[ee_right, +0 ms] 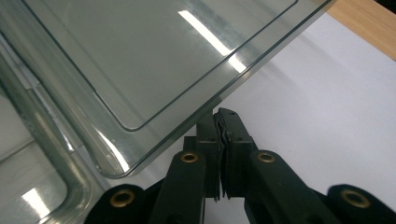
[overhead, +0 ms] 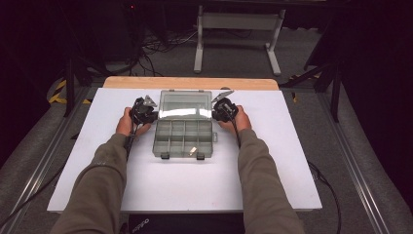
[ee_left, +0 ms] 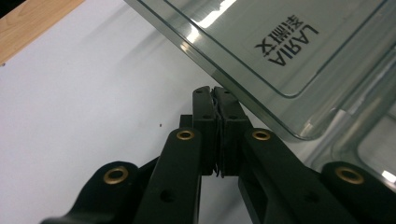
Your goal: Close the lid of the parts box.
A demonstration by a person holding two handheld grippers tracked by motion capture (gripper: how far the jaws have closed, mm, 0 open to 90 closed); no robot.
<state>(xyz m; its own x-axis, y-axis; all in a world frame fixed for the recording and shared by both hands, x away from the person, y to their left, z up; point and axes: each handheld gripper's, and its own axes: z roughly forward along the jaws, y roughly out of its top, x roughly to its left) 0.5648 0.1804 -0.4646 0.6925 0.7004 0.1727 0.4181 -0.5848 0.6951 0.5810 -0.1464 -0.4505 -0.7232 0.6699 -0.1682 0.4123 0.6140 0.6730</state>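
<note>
A clear plastic compartment box (overhead: 184,139) lies in the middle of the white table top, with its lid (overhead: 185,105) swung open toward the far side. A small pale object (overhead: 193,150) sits in one front compartment. My left gripper (overhead: 152,116) is at the lid's left edge, and in its own view the jaws are shut, with the tips (ee_left: 217,95) just under the tilted lid (ee_left: 289,46), which carries printed lettering. My right gripper (overhead: 217,111) mirrors it at the lid's right edge, shut, with its tips (ee_right: 220,117) beneath the lid's rim (ee_right: 140,60). Nothing is between either pair of jaws.
The white board (overhead: 195,185) covers the table, and a wooden strip (overhead: 190,83) shows along its far edge. A black device (overhead: 185,224) sits at the near edge between the forearms. Beyond the table are a white frame (overhead: 238,29) and floor cables.
</note>
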